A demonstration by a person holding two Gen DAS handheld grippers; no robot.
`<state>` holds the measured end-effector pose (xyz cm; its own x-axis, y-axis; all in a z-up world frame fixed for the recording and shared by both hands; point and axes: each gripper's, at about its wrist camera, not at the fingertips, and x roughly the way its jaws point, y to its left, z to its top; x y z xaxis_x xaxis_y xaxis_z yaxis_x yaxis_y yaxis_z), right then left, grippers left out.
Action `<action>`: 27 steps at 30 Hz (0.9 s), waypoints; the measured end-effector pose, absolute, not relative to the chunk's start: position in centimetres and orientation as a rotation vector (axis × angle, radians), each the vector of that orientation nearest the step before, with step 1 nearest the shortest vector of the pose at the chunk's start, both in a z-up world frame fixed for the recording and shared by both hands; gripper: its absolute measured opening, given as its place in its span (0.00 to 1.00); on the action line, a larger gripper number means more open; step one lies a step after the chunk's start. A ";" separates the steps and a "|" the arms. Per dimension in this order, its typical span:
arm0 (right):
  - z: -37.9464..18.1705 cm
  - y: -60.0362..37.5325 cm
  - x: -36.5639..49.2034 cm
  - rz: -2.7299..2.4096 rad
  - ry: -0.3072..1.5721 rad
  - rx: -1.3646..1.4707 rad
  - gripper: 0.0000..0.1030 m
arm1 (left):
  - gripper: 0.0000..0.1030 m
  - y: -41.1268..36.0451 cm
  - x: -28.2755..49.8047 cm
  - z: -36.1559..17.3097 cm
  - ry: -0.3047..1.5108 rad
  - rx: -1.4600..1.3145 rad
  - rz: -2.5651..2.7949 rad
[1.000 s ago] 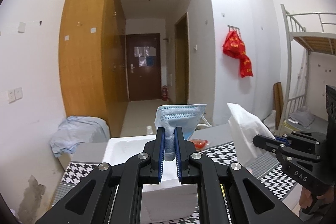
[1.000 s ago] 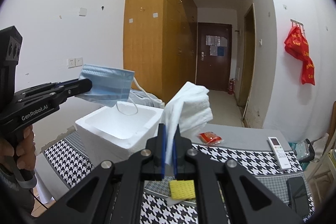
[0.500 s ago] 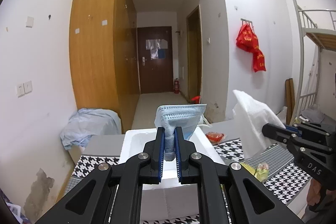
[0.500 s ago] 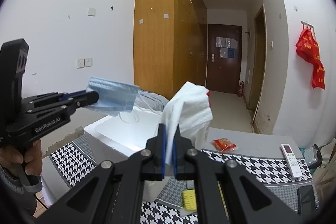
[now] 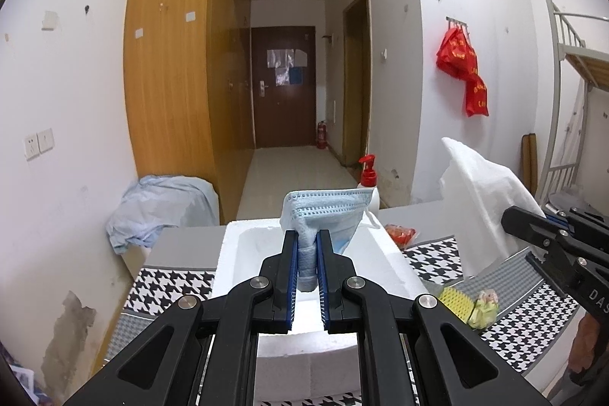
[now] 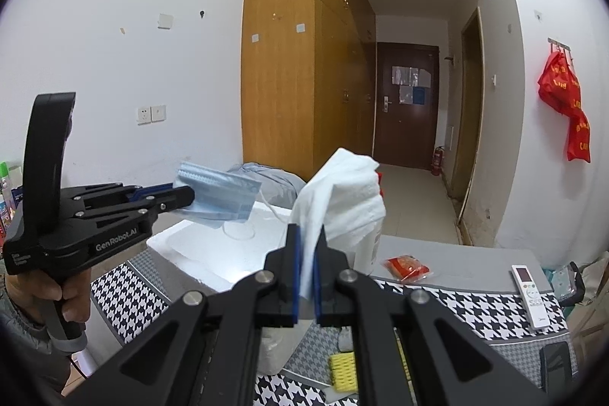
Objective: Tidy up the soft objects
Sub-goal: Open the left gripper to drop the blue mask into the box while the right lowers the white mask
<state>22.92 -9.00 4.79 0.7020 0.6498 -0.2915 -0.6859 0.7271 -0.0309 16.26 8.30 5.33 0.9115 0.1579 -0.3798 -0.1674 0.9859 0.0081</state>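
My left gripper (image 5: pixel 307 246) is shut on a blue face mask (image 5: pixel 327 212) and holds it over the open white foam box (image 5: pixel 236 250). It also shows at the left of the right wrist view (image 6: pixel 186 195), with the mask (image 6: pixel 217 193) above the box (image 6: pixel 198 250). My right gripper (image 6: pixel 306 242) is shut on a white cloth (image 6: pixel 342 193), held up beside the box's right side. That cloth (image 5: pixel 483 196) and gripper (image 5: pixel 512 217) appear at the right of the left wrist view.
The table has a houndstooth cover (image 6: pixel 456 303). On it lie a yellow sponge (image 6: pixel 342 371), a red packet (image 6: pixel 407 267), a white remote (image 6: pixel 529 295) and a dark phone (image 6: pixel 555 368). A white bottle with a red pump (image 5: pixel 368 177) stands behind the box. A blue cloth heap (image 5: pixel 160 208) lies at the left wall.
Both grippers have moved forward and a little lower toward the foam box, still holding the mask and the cloth. The box now lies right under the mask.
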 end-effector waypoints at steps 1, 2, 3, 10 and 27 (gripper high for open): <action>4.8 -9.0 23.0 0.743 0.270 -0.141 0.08 | 0.10 8.3 16.4 5.2 0.393 -0.026 0.169; 4.7 -9.0 23.0 0.742 0.271 -0.142 0.08 | 0.10 8.4 16.5 5.2 0.396 -0.028 0.171; 4.7 -9.0 23.0 0.740 0.271 -0.144 0.08 | 0.10 8.6 16.8 5.0 0.403 -0.030 0.180; 4.8 -8.3 23.2 0.736 0.281 -0.148 0.08 | 0.55 9.3 17.7 4.4 0.438 -0.033 0.198; 5.0 -7.1 23.5 0.760 0.282 -0.160 0.08 | 0.99 10.6 14.7 4.5 0.341 -0.020 0.279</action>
